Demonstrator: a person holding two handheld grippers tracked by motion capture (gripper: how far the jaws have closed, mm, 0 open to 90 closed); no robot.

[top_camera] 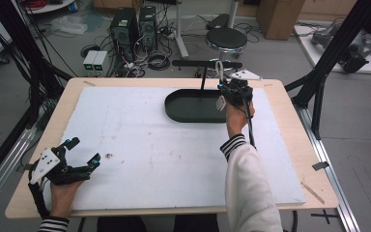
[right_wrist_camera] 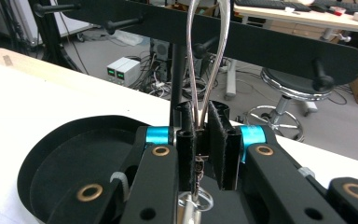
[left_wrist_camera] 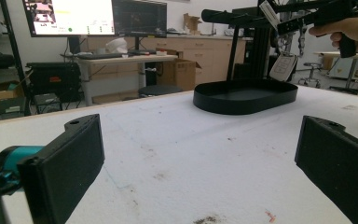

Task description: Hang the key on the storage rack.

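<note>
My right gripper (top_camera: 233, 90) hangs above the right end of a black oval tray (top_camera: 174, 114), shut on a keychain. In the right gripper view its jaws (right_wrist_camera: 204, 135) pinch the base of a clear loop (right_wrist_camera: 205, 56) that rises toward a black bar with pegs (right_wrist_camera: 261, 44). A metal key ring (right_wrist_camera: 198, 200) hangs below the jaws. A white key fob (top_camera: 221, 103) dangles under the gripper, and the key fob (left_wrist_camera: 283, 66) also hangs over the tray (left_wrist_camera: 244, 98). My left gripper (top_camera: 83, 151) rests open and holds nothing at the near left of the white board, jaws (left_wrist_camera: 200, 140) wide apart.
The peg bar (top_camera: 206, 63) stands on a thin post at the tray's far edge. White foam board (top_camera: 174, 159) covers most of the wooden table. Behind the table are a stool (top_camera: 226, 38), computer towers (top_camera: 133, 26) and cables. Black frame posts flank both sides.
</note>
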